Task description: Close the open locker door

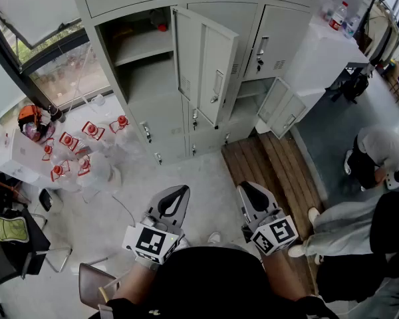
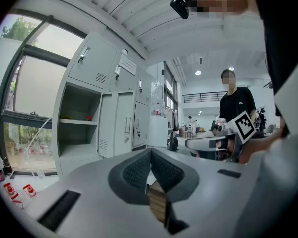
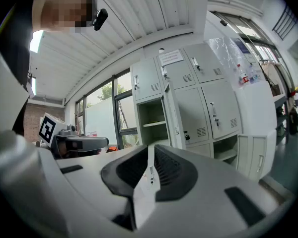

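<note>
A bank of grey lockers [image 1: 206, 5] fills the top of the head view. One tall door [image 1: 206, 65] stands swung out toward me, and its compartment [image 1: 136, 52] with a shelf is bare to its left. Both grippers hang low near my body, well short of that door. The left gripper [image 1: 176, 201] and the right gripper [image 1: 253, 195] are shut with nothing in them. In the left gripper view the left gripper [image 2: 150, 151] points at the open compartment [image 2: 79, 123]. In the right gripper view the right gripper [image 3: 150, 150] lines up with the open door's edge [image 3: 169, 118].
A lower locker door [image 1: 282, 108] at the right also stands open. Several red-capped water jugs [image 1: 73, 151] crowd the floor at the left. Wooden boards [image 1: 272, 165] lie ahead right. A person [image 1: 379, 158] crouches at the far right, beside a white cabinet [image 1: 319, 52].
</note>
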A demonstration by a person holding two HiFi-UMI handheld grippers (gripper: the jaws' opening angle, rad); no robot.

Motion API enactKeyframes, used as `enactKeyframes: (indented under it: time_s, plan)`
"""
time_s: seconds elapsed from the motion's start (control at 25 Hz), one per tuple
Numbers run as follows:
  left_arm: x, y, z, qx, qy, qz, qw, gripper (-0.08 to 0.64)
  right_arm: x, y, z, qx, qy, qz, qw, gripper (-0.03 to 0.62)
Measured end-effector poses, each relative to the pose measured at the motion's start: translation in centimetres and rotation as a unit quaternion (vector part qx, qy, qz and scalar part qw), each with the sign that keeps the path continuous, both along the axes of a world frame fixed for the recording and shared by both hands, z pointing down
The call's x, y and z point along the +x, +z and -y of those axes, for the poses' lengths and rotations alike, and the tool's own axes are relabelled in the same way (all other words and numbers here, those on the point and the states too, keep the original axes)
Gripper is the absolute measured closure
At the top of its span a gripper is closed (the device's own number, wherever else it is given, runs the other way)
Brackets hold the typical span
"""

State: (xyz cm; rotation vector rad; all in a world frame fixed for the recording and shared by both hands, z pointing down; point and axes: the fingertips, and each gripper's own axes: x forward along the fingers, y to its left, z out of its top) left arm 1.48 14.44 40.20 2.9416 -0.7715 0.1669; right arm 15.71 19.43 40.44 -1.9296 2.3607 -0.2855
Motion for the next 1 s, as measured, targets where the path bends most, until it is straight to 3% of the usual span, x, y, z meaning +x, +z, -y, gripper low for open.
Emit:
enactKeyframes:
  time_s: [0.52, 1.0]
  plan:
    - [3.2, 0.2, -0.8, 0.002, -0.019, 0.01, 0.9998, 0.538, 2.7, -0.2, -0.3, 0.014, -0.032, 0.015, 0.999, 0.534]
    - [4.9, 1.1, 1.1, -0.001, -0.053, 0.025, 0.9983, 0.538, 7.4, 0.9, 1.6, 0.017, -0.028, 0.043, 0.999, 0.534]
